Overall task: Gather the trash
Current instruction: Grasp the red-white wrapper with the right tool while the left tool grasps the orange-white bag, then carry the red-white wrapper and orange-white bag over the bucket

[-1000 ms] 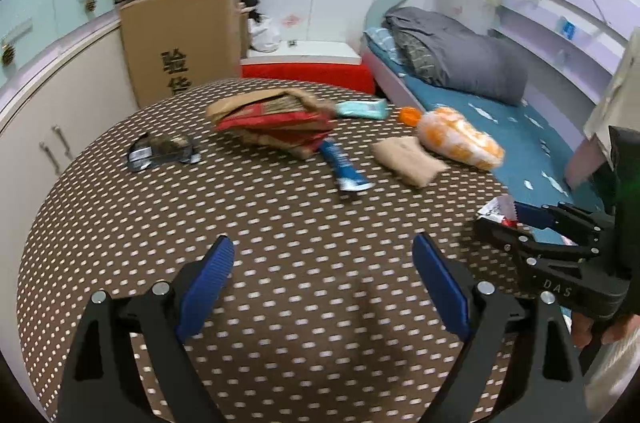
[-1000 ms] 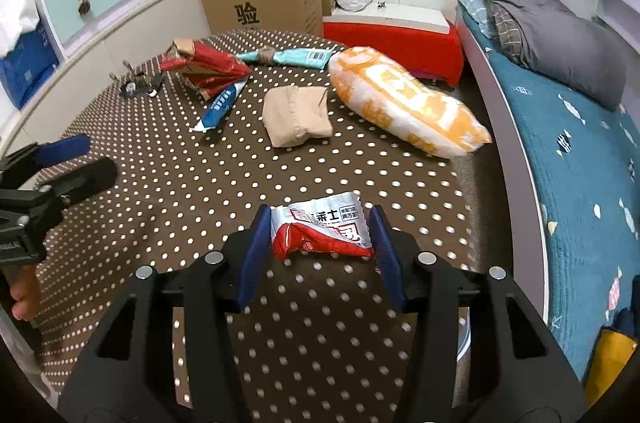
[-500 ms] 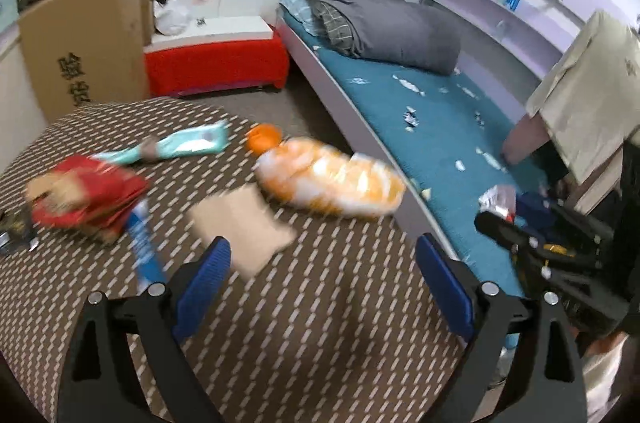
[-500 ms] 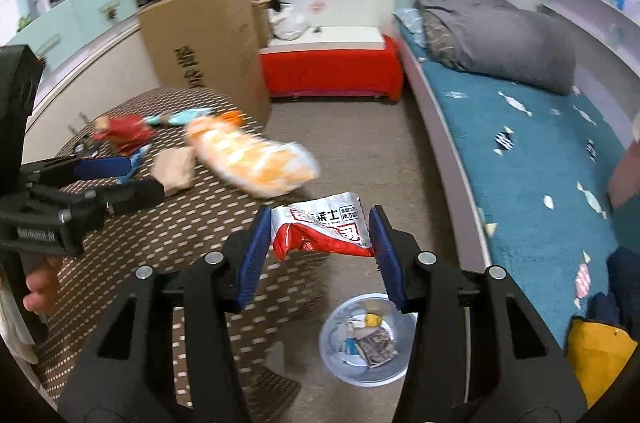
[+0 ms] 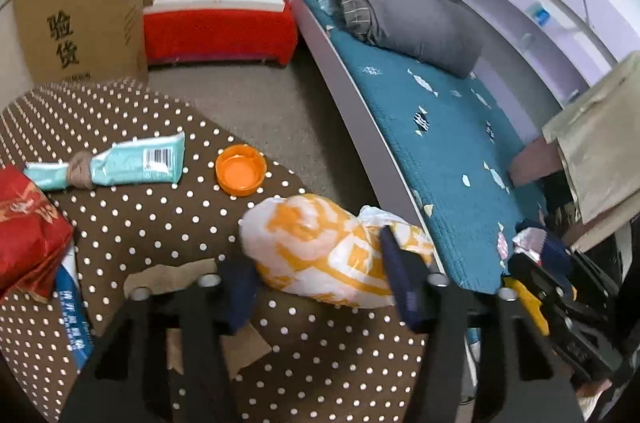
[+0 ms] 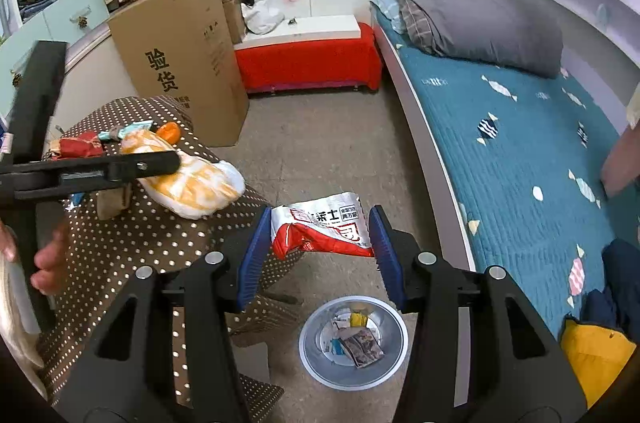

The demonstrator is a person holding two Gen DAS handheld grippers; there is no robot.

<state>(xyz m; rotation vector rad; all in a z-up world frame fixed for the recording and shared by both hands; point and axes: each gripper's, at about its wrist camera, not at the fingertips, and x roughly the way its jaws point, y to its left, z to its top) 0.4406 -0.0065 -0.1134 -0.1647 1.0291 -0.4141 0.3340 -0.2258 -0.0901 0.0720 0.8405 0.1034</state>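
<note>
My right gripper (image 6: pixel 318 257) is shut on a red and white wrapper (image 6: pixel 320 229) and holds it in the air above and a little behind a metal bowl (image 6: pixel 354 373) on the floor, which has scraps in it. My left gripper (image 5: pixel 320 283) is open, its fingers on either side of an orange and white plastic bag (image 5: pixel 324 247) at the edge of the dotted table (image 5: pixel 140 215). The bag also shows in the right wrist view (image 6: pixel 192 183). The right gripper with the wrapper shows at the right of the left wrist view (image 5: pixel 532 243).
On the table lie a teal tube (image 5: pixel 116 165), an orange lid (image 5: pixel 241 170), red packets (image 5: pixel 28 227), a blue wrapper (image 5: pixel 70 315) and brown paper (image 5: pixel 176 279). A cardboard box (image 6: pixel 180 63), a red bench (image 6: pixel 308 63) and a bed (image 6: pixel 512 151) stand around the floor.
The right gripper carried the wrapper off the table to above the floor bowl. The left gripper swung right and forward to straddle the orange and white bag.
</note>
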